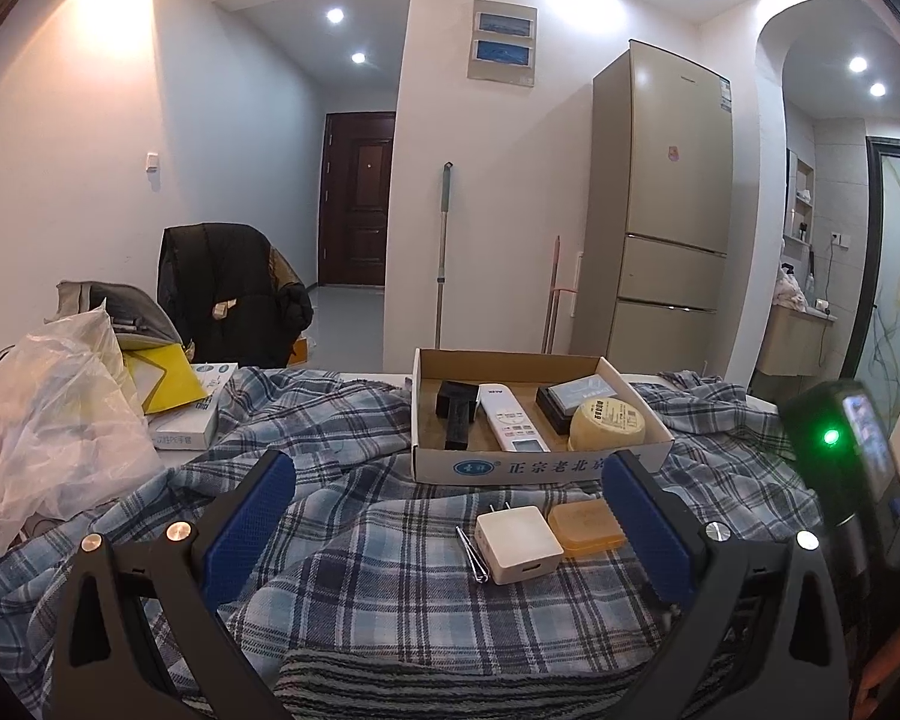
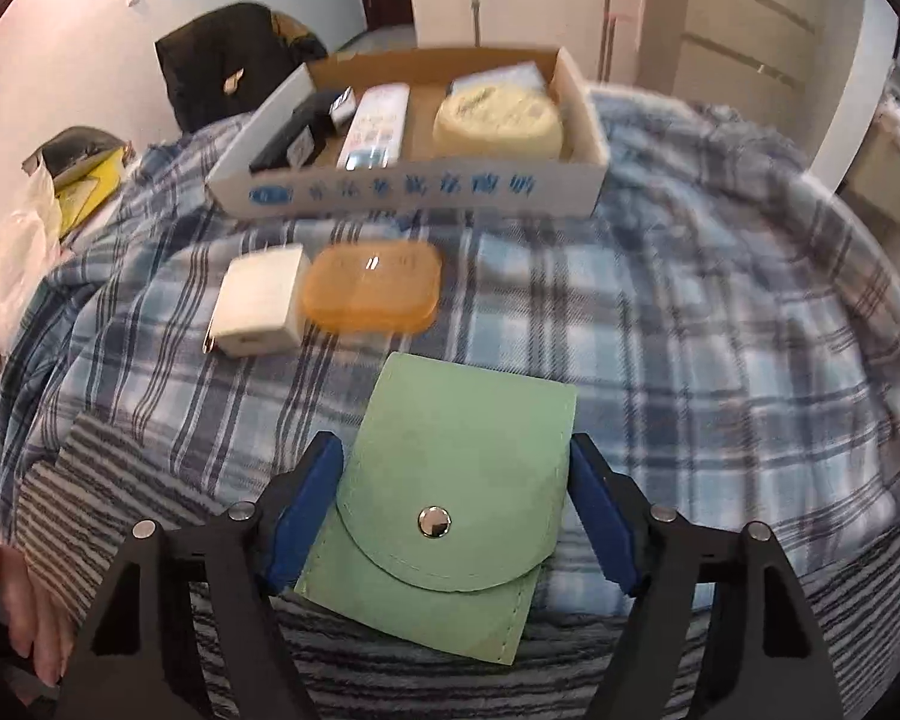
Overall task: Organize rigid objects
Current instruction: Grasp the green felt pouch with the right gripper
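Observation:
A cardboard box (image 1: 528, 468) (image 2: 414, 192) on the plaid cloth holds a black block (image 1: 457, 414), a white remote (image 1: 513, 426), a dark case (image 1: 576, 399) and a round yellow tin (image 1: 607, 426). In front of it lie a white charger (image 1: 517, 543) (image 2: 261, 309), an orange case (image 1: 585, 528) (image 2: 371, 287) and a metal clip (image 1: 471, 555). My left gripper (image 1: 447, 480) is open and empty above the cloth. My right gripper (image 2: 453, 456) is shut on a green snap pouch (image 2: 450, 504), held above the cloth near the front.
A plastic bag (image 1: 48, 420), yellow paper and a white box (image 1: 195, 402) sit at the left. A chair with a dark jacket (image 1: 228, 294) stands behind. A fridge (image 1: 660, 204) and mop are at the back wall. The right gripper's body (image 1: 846, 462) is at the right.

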The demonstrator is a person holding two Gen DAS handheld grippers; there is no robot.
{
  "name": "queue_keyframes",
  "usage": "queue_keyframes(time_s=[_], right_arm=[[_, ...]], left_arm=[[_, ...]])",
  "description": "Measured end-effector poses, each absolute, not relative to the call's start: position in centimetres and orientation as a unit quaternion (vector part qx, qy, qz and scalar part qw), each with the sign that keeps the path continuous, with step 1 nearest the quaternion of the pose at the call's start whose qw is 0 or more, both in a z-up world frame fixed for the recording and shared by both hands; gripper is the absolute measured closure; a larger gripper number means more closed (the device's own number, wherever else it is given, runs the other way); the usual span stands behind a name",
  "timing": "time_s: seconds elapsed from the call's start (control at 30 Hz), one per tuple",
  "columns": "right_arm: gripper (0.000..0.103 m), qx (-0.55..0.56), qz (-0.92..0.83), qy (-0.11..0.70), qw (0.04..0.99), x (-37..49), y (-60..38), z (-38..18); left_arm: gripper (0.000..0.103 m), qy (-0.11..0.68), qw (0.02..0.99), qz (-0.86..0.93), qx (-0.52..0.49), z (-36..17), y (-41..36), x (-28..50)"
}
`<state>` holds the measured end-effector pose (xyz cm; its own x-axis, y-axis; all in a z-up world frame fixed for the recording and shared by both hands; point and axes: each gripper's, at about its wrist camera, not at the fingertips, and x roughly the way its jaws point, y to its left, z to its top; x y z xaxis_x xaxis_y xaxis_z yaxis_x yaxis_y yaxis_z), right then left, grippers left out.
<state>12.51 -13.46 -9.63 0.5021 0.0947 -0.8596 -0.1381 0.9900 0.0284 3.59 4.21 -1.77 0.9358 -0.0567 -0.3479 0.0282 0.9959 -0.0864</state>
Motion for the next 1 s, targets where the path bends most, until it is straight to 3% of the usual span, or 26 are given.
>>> queue_keyframes(time_s=[0.4, 0.53, 0.6, 0.7, 0.87, 1.0], right_arm=[[0.029, 0.027, 0.095, 0.483, 0.870, 13.1, -15.7, -7.8], [0.029, 0.005, 0.083, 0.463, 0.883, 13.4, -16.4, -4.6], [0.029, -0.028, 0.067, 0.438, 0.896, 13.3, -16.6, -3.0], [0.029, -0.033, 0.063, 0.416, 0.906, 13.8, -17.1, -1.7], [0.029, -0.022, 0.061, 0.390, 0.918, 14.7, -17.9, -2.6], [0.029, 0.006, 0.055, 0.435, 0.899, 16.1, -19.5, -6.2]], left_arm=[[0.002, 0.209, 0.977, -0.009, -0.038, -2.5, 4.2, 4.7], [0.021, 0.232, 0.971, -0.007, -0.062, -1.4, 5.1, 5.7], [0.043, 0.251, 0.964, -0.009, -0.083, -0.7, 5.8, 6.2], [0.062, 0.286, 0.951, -0.020, -0.118, -0.2, 6.7, 6.9], [0.067, 0.344, 0.932, -0.034, -0.105, -0.6, 5.5, 7.6], [0.067, 0.411, 0.903, -0.070, -0.103, -2.0, 3.4, 9.6]])
